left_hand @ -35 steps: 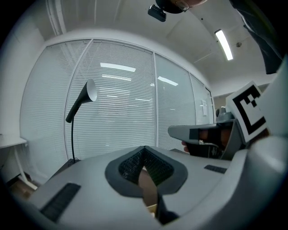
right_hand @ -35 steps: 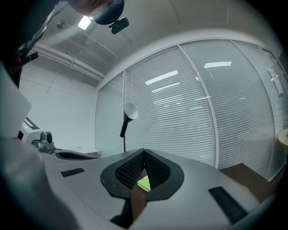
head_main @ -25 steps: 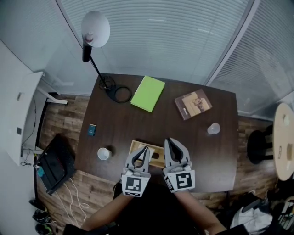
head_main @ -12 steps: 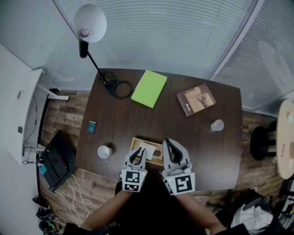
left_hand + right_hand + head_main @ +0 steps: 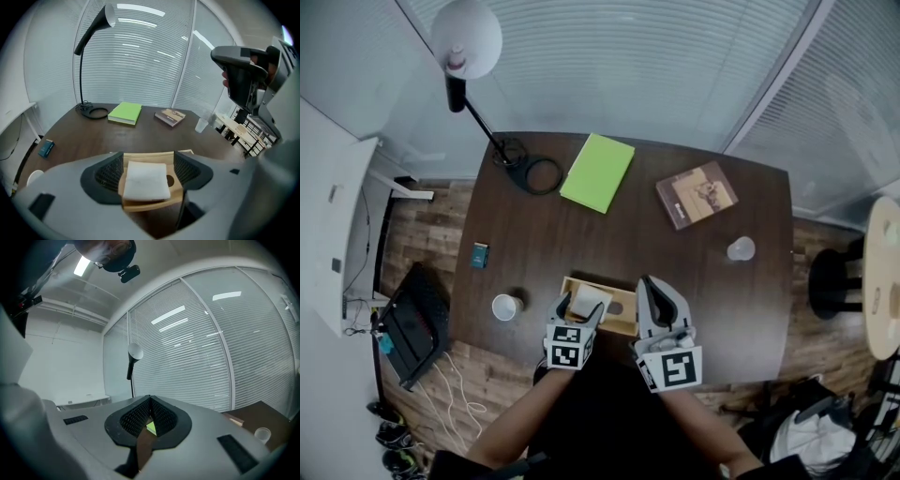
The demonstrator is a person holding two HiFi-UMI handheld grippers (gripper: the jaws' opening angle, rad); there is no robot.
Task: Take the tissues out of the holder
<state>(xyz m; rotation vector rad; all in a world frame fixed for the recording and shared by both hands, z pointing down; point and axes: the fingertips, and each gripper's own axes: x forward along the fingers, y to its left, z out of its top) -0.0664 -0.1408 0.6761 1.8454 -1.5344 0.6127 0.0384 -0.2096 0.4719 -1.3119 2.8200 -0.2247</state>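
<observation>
Straddling the flat tissues with my left gripper, jaws just opened, not pinching; the wooden holder lies lengthwise left-to-right before me (right gripper clenched, empty).

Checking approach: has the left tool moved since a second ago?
Yes, the left tool sank toward the holder; its jaws have just been opening around the tissues.

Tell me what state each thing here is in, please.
left tongs: open, jaws just been opening, tissues between them, not gripped.
right tongs: shut, empty.
tissues: stacked in the holder.
holder: lying flat, tissues in it.
green book: closed, flat.
brown book: closed, flat.
white cup: upright.
clear cup: upright.
</observation>
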